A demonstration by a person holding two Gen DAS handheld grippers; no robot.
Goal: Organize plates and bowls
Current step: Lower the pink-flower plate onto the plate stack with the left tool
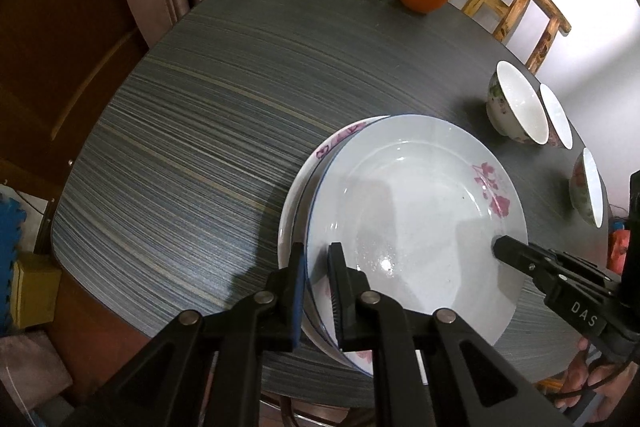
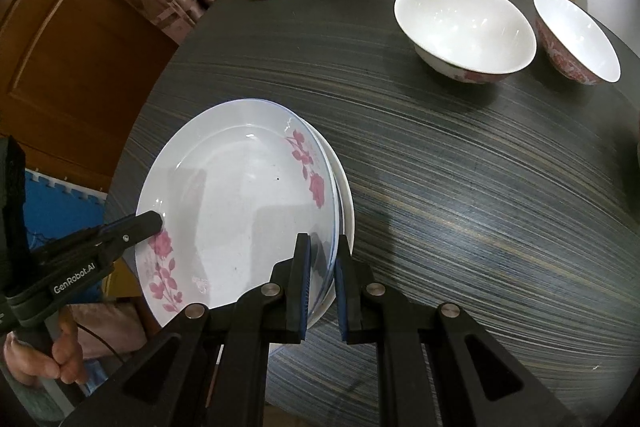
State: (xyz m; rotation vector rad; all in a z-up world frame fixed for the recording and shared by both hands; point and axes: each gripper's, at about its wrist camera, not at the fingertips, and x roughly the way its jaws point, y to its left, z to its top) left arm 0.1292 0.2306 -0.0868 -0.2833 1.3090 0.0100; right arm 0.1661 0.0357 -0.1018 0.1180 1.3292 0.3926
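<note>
Left fingers [image 1: 298, 283] and right fingers [image 2: 302, 267] are each pinching the top plate's [image 1: 416, 211] rim on opposite sides, seating it on the stack on the tabletop [image 1: 192, 131]. Stacking appears nearly complete; next, both should be releasing, then gathering the bowls [image 2: 464, 27] beyond.

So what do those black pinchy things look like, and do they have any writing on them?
Both are matte black plastic. The left tool has two flat fingers lined with ribbed blue pads, jointed by round silver rivets. The right tool is built the same way. White letters mark their sides: "GenRobot.AI" on the left, "DAS" on the right. A thin black cable runs by each bare hand.
</note>
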